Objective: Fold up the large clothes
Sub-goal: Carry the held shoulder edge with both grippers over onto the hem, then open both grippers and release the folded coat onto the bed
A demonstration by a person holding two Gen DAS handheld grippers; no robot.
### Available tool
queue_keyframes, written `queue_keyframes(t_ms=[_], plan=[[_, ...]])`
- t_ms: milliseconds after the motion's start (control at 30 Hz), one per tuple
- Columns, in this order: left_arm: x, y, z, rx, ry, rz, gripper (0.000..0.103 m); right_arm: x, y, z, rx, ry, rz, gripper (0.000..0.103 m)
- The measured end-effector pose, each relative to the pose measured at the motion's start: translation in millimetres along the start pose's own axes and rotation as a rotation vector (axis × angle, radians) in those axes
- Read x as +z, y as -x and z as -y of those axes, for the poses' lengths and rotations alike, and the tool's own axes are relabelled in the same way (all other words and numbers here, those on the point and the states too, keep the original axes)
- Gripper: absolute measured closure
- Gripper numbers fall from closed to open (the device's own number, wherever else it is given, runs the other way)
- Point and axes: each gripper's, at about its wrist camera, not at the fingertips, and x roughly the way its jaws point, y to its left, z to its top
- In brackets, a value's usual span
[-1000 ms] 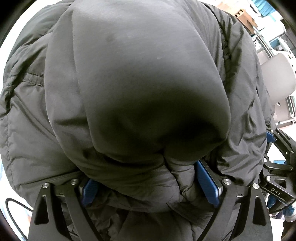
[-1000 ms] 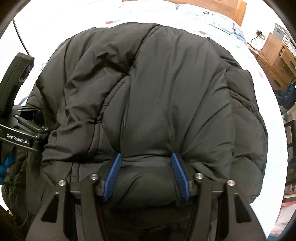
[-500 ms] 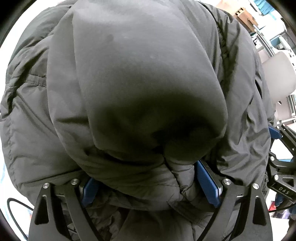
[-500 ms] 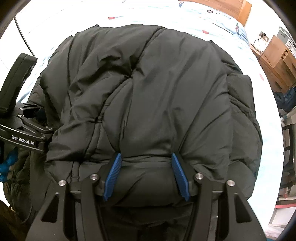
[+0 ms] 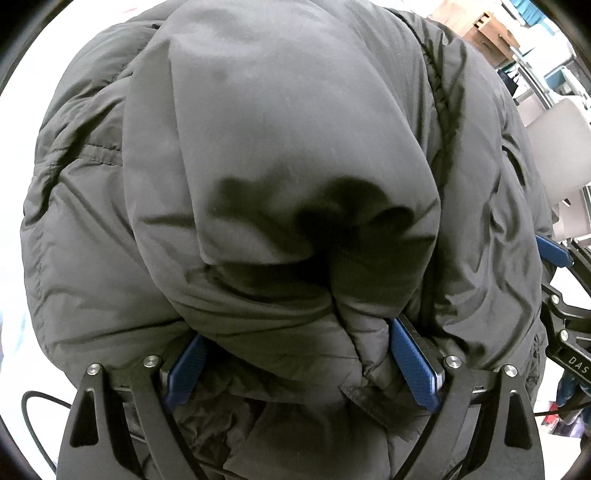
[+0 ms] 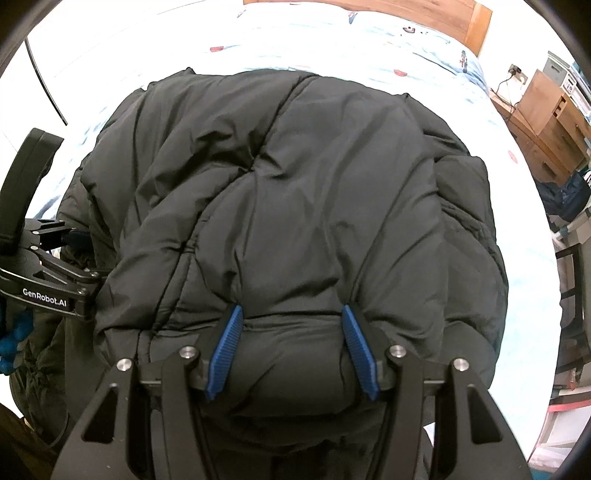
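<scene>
A large black puffer jacket point(image 5: 295, 147) fills the left wrist view, its smooth hood bulging over the quilted body. My left gripper point(image 5: 299, 354) is shut wide on a thick fold at the jacket's near edge, blue pads pressed into the fabric on both sides. In the right wrist view the jacket point(image 6: 314, 184) lies bunched on the bed point(image 6: 332, 44). My right gripper point(image 6: 291, 332) is shut on a padded roll at its near hem. The left gripper point(image 6: 44, 288) also shows at the jacket's left side there, and the right gripper point(image 5: 561, 314) shows at the right edge of the left wrist view.
The bed has a pale printed sheet and a wooden headboard point(image 6: 369, 5) at the far end. A wooden chest of drawers point(image 6: 546, 122) stands right of the bed, and a pale chair point(image 5: 561, 147) is at the right. A black cable point(image 6: 40, 74) crosses the sheet at the far left.
In the right wrist view the jacket's far edge has drawn nearer, baring more sheet beyond it. In the left wrist view the hood has sagged a little. Both grips hold as before.
</scene>
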Motion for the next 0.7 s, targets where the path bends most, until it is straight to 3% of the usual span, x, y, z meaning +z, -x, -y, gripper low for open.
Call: queue_keyframes(t_ms=[333,700], plan=[[-18,-5,3,-0.002,-0.005,0.047,0.011,-14,-7,-8,-0.017,0.006,-0.002,0.048],[-60,16,7,0.021,-0.005,0.167,0.011,-42,6,-20,-0.034,-0.018,0.092,0.048]])
